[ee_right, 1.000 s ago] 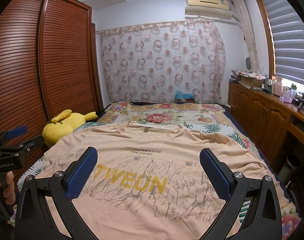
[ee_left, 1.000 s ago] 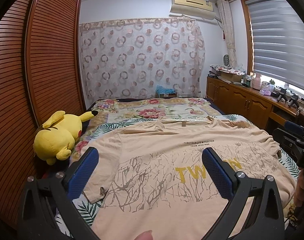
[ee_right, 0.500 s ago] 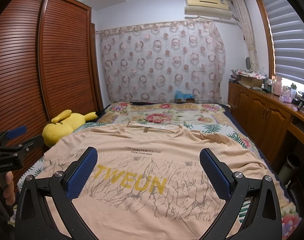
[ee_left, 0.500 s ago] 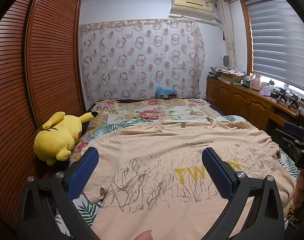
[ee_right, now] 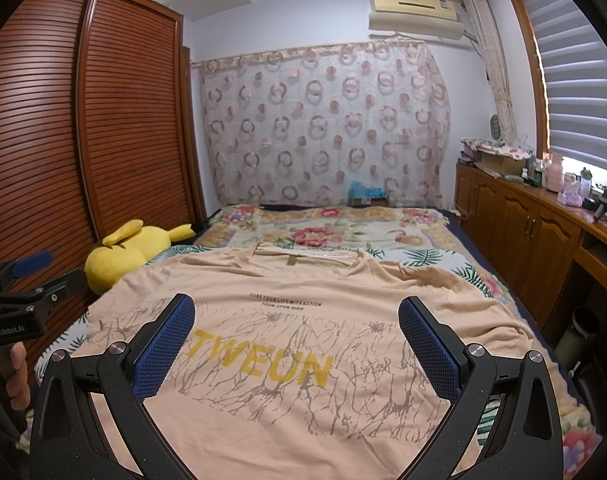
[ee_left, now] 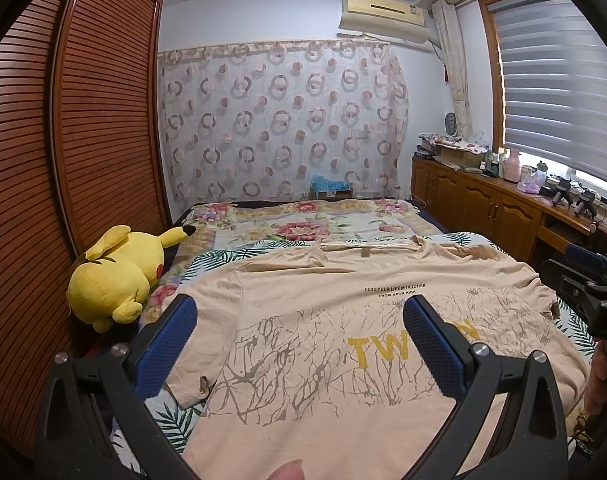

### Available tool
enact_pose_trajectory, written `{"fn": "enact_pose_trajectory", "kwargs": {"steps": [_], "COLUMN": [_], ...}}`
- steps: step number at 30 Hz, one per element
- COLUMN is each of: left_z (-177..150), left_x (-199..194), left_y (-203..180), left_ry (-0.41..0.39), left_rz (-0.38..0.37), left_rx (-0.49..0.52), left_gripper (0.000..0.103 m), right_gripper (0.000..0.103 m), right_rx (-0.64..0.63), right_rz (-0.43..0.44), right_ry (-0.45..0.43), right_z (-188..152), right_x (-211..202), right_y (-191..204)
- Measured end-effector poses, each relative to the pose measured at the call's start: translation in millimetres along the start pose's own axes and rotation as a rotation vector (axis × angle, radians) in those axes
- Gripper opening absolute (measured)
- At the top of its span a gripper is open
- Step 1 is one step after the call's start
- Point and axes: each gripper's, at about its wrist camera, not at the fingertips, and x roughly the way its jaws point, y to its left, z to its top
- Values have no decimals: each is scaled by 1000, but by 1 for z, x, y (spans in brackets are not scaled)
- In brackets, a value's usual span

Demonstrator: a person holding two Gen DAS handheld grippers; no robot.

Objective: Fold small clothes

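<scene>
A beige T-shirt [ee_left: 315,300] with yellow letters and a grey branch print lies spread flat, front up, on the bed, collar at the far end; it also shows in the right wrist view [ee_right: 287,320]. My left gripper [ee_left: 299,320] is open and empty, held above the shirt's left half near the left sleeve. My right gripper [ee_right: 297,318] is open and empty, above the shirt's lower middle. Each gripper shows at the edge of the other's view: the right one [ee_left: 583,280], the left one [ee_right: 23,280].
A yellow plush toy [ee_left: 115,276] lies on the bed's left edge beside the slatted wardrobe [ee_left: 83,140]. A floral quilt [ee_left: 303,228] covers the far end of the bed. Wooden cabinets [ee_right: 523,232] with clutter run along the right wall.
</scene>
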Motion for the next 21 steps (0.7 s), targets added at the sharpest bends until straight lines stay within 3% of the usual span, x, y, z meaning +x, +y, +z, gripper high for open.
{"fn": "enact_pose_trajectory", "kwargs": {"steps": [21], "left_z": [3], "left_x": [5], "left_y": [4], "left_ry": [33], "left_rz": [-6], "left_rx": [-11], "left_gripper": [103], "right_gripper": [103], "right_rx": [1], "right_rz": [15], "right_ry": [18], "right_z": [-4], "right_x": [5], "right_y": [4]}}
